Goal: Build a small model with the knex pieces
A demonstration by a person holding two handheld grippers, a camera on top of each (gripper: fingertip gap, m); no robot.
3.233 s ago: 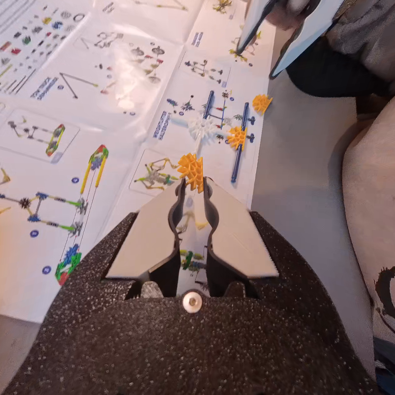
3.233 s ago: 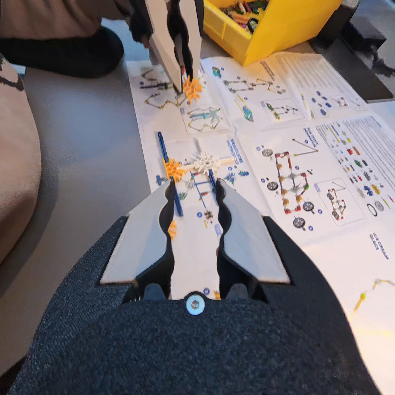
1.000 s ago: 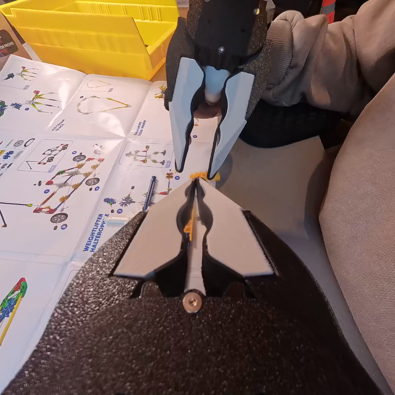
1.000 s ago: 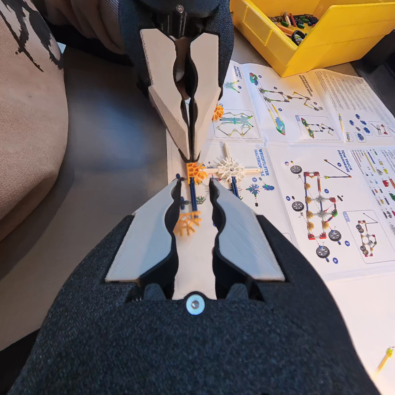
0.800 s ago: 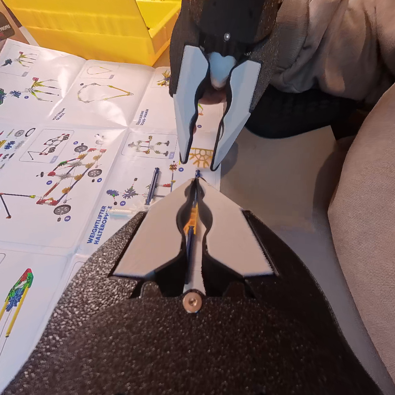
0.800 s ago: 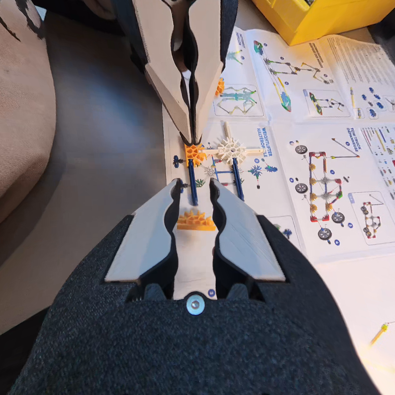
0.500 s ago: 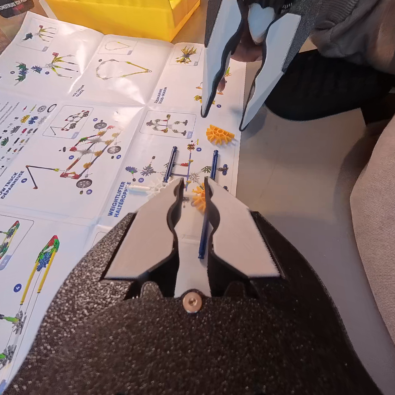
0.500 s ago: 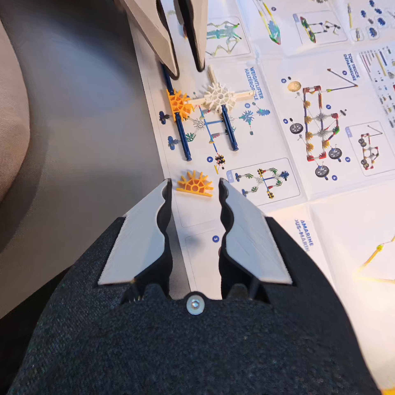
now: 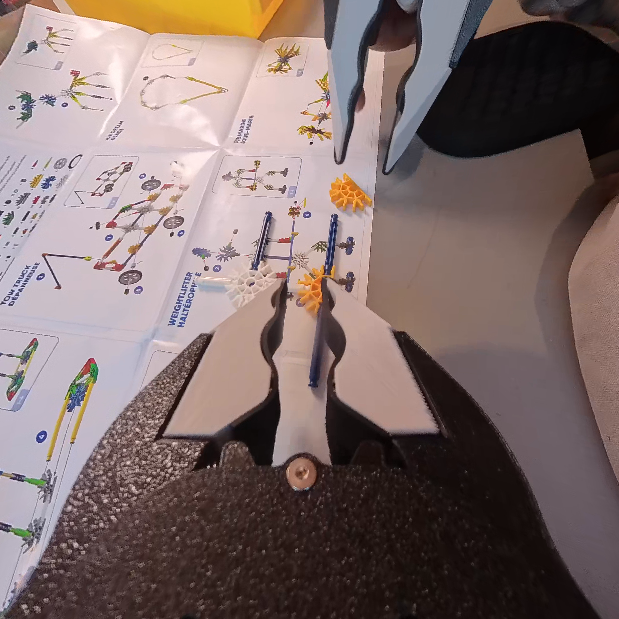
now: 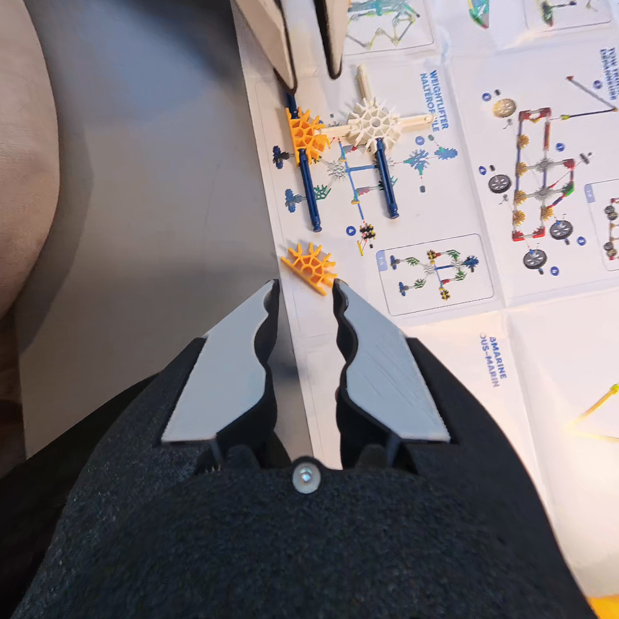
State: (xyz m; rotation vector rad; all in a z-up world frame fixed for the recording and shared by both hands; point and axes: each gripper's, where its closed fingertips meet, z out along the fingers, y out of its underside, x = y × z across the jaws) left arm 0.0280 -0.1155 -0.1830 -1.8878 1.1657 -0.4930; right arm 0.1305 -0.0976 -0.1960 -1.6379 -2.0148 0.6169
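A small toy assembly lies on a white instruction sheet (image 9: 134, 134): an orange connector (image 9: 311, 288) on a blue rod (image 9: 320, 335), joined to a white connector (image 9: 249, 283) with a second blue rod (image 9: 263, 241). My left gripper (image 9: 305, 284) is open and empty, its fingers either side of the orange connector and rod. A loose orange half-round connector (image 9: 350, 192) lies near the sheet's edge. My right gripper (image 10: 304, 283) is open and empty, just short of that half-round connector (image 10: 310, 264). The assembly (image 10: 373, 125) lies beyond, under the left gripper (image 10: 311, 80).
A yellow bin (image 9: 167, 13) stands at the far end of the sheet. Grey floor (image 9: 469, 268) runs beside the sheet, with a beige cushion (image 9: 599, 301) beyond it. A person's dark trouser leg (image 9: 519, 83) is behind the right gripper (image 9: 360, 160). My hands' fingertips stand some 11 cm from each other.
My left gripper was shut at the orange connector on the blue rod; it has opened and drawn back. My right gripper has pulled back from the assembly to the loose half-round connector.
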